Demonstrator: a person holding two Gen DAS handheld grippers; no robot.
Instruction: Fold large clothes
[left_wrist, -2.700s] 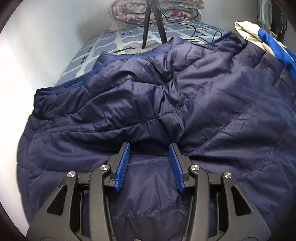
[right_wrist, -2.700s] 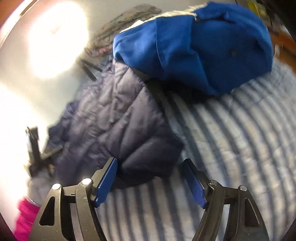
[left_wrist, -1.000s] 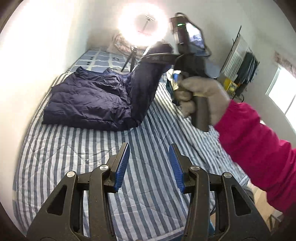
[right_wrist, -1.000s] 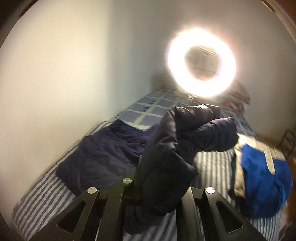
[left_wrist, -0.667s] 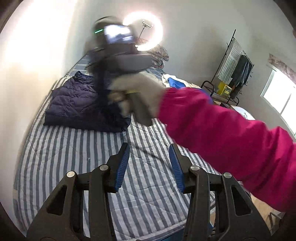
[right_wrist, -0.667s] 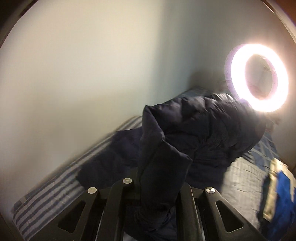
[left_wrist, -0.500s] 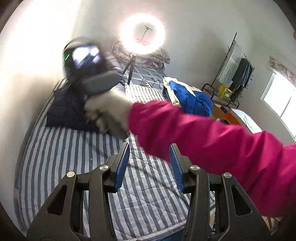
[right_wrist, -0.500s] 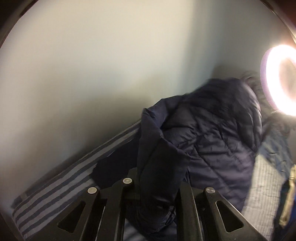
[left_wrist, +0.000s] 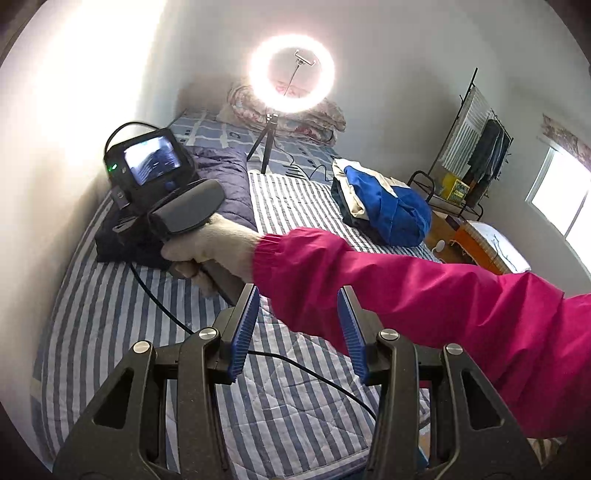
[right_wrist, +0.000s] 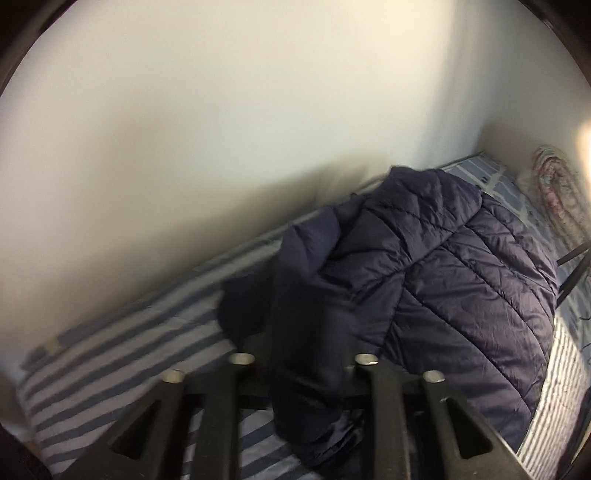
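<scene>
Navy quilted jacket (right_wrist: 461, 280), lying folded over on the striped bed (left_wrist: 110, 314), along the side next to the wall (right_wrist: 221, 129). In the right wrist view a dark fold of the jacket hangs down between the two fingers of the right gripper (right_wrist: 303, 373); the jaws are opening, and the pads themselves are hidden behind the cloth, so whether they press on it cannot be told. The rest of the jacket spreads away toward the head of the bed, its quilted face up.

In the left wrist view the right gripper is seen from behind, above the near end of the jacket (left_wrist: 225, 184), held by a gloved hand (left_wrist: 218, 247) on a pink sleeve (left_wrist: 406, 295) that reaches across the frame. A small lit screen (left_wrist: 151, 164) sits on the back of this gripper, and a black cable (left_wrist: 166, 314) runs from it across the bed.

The left gripper (left_wrist: 297, 328) is released: its blue pads (left_wrist: 245, 332) stand apart with nothing between them, above the striped sheet and well apart from the jacket.

Farther out: a blue and white garment (left_wrist: 388, 210) heaped on the bed's other side; a lit ring light (left_wrist: 291, 72) on a tripod at the bed's head; rolled floral bedding (left_wrist: 332, 118) behind it; a clothes rack (left_wrist: 476, 136) and a window (left_wrist: 557, 199) at the right.
</scene>
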